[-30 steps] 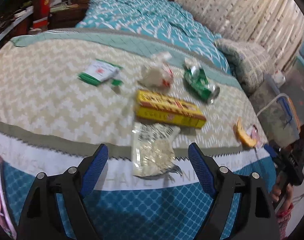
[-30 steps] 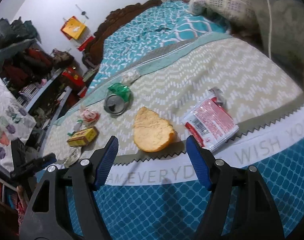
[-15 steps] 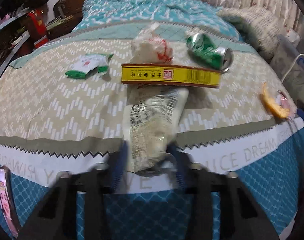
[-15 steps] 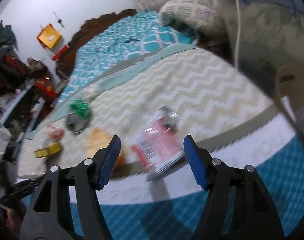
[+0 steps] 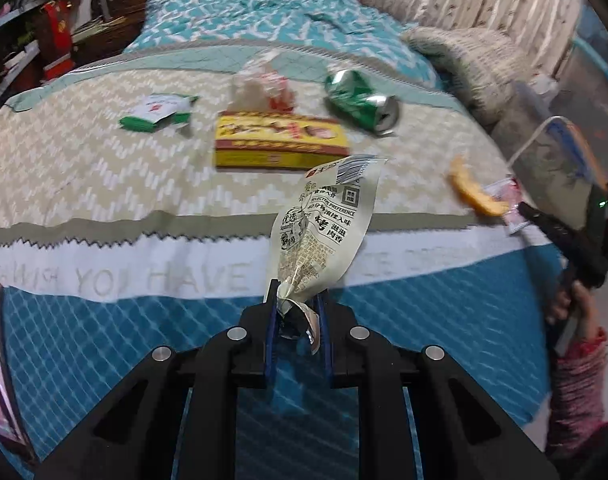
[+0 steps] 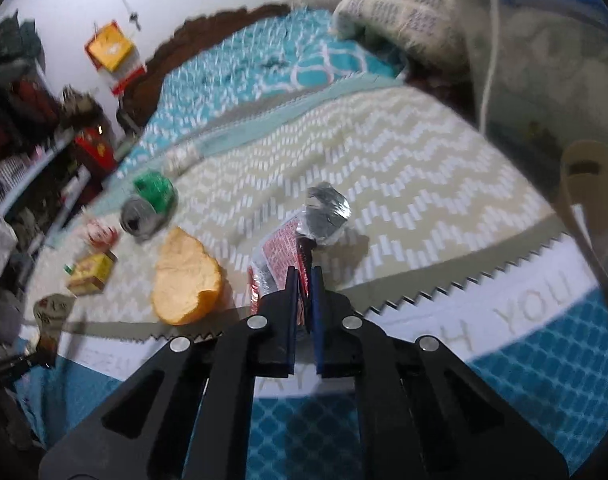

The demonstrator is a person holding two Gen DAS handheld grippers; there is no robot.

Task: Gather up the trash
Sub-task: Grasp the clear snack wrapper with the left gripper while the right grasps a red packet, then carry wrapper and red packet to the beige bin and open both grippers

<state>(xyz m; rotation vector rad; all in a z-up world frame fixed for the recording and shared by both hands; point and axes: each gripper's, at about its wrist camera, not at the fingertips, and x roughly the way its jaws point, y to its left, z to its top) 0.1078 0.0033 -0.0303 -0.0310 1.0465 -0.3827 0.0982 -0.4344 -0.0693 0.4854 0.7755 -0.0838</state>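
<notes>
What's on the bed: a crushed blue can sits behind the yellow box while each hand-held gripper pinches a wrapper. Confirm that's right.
One thing is wrong: the can is green, not blue, as the left wrist view shows. It does sit behind the yellow box, and the left hand-held gripper and the right hand-held gripper each pinch a wrapper.

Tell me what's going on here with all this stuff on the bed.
A person with a gripper in each hand is clearing trash off the bed. The left gripper has just closed on the crumpled end of a pale snack wrapper, and the right gripper has just closed on a red packet. Still lying on the blanket are a yellow box, a crushed green can, an orange peel, a green-and-white packet and a small plastic bag.
</notes>
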